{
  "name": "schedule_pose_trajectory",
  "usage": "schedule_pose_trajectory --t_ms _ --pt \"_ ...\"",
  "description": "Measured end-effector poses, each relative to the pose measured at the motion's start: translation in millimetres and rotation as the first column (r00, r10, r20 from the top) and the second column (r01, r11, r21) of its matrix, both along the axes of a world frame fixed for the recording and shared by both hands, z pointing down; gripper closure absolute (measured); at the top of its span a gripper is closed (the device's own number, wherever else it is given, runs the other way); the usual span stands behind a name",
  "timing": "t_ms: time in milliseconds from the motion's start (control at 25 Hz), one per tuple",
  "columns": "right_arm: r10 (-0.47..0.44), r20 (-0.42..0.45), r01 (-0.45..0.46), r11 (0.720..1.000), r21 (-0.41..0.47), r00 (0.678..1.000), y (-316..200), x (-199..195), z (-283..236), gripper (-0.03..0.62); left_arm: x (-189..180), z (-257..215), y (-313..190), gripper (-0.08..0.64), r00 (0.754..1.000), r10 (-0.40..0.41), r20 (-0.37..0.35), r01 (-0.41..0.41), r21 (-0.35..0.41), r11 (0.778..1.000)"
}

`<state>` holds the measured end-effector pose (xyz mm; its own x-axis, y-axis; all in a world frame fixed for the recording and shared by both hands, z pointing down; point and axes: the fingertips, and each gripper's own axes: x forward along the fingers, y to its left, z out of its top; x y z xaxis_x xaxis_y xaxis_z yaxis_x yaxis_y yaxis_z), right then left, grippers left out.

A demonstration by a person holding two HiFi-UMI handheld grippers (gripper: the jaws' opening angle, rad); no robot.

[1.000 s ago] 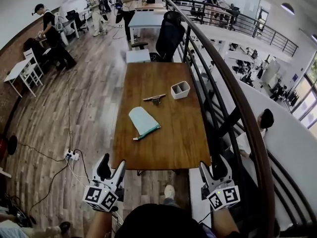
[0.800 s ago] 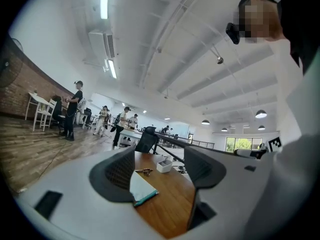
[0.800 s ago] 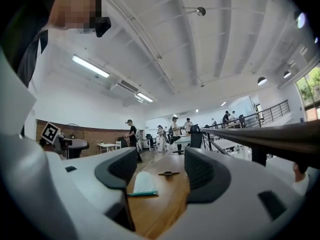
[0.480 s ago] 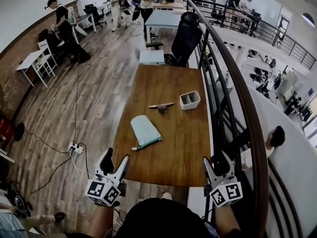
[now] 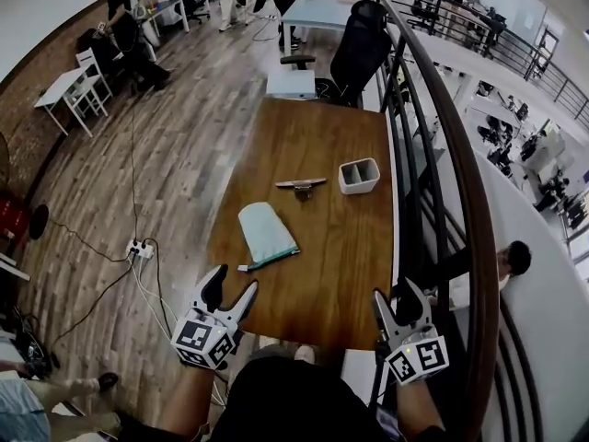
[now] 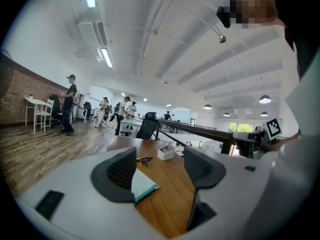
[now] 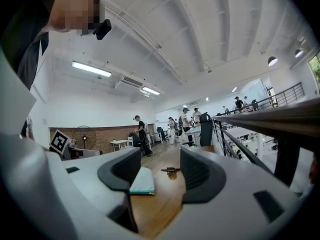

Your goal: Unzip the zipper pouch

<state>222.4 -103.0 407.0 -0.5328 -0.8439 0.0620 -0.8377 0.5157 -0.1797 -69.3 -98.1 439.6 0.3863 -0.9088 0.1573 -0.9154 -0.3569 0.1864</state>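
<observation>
A pale mint zipper pouch (image 5: 264, 230) with a teal zipper edge lies flat on the wooden table (image 5: 342, 258), left of its middle. My left gripper (image 5: 230, 292) hovers open at the table's near left edge, just short of the pouch. In the left gripper view the pouch (image 6: 143, 184) shows between the jaws of the left gripper (image 6: 160, 171), farther off. My right gripper (image 5: 397, 300) is at the near right corner, open with nothing between its fingers; its jaws have just been closing a little. The right gripper view shows the pouch (image 7: 142, 182) ahead on the left.
A small metal clip (image 5: 300, 185) and a white two-compartment holder (image 5: 359, 175) sit farther back on the table. A dark stair railing (image 5: 442, 155) runs along the right side. An office chair (image 5: 354, 53) stands at the far end. A power strip (image 5: 138, 247) lies on the floor.
Both grippers have moved forward to the table's near edge, the left one closing in on the pouch. The head view has come nearer to the table.
</observation>
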Motion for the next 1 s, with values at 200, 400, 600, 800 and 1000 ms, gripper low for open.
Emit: schedule_pose_trajectory --t_ms 200,400,600,800,1000 --pt "-0.025 -0.016 0.024 0.999 -0.043 1.000 -15.8 -15.2 15.6 0.351 14.3 29.8 -27.3 0.262 0.992 0.102 0.069 -0.098 -0.056 0.994" --pt "-0.002 -0.028 0.001 0.998 -0.067 1.000 -30.1 -19.4 21.2 0.360 19.8 67.9 -52.6 0.264 0.974 0.195 0.118 -0.178 -0.141 0.974" --pt "0.027 -0.044 -0.031 0.995 -0.097 0.999 -44.3 -21.8 29.7 0.365 26.2 97.7 -76.0 0.263 0.947 0.283 0.152 -0.250 -0.206 0.946" --pt "0.052 -0.058 -0.059 0.990 -0.127 0.997 -50.2 -28.1 39.2 0.365 39.6 128.9 -91.1 0.264 0.899 0.394 0.189 -0.336 -0.276 0.900" --pt "0.095 -0.069 -0.105 0.982 -0.159 0.993 -53.1 -28.6 46.1 0.365 47.4 173.2 -101.0 0.267 0.837 0.499 0.224 -0.393 -0.387 0.834"
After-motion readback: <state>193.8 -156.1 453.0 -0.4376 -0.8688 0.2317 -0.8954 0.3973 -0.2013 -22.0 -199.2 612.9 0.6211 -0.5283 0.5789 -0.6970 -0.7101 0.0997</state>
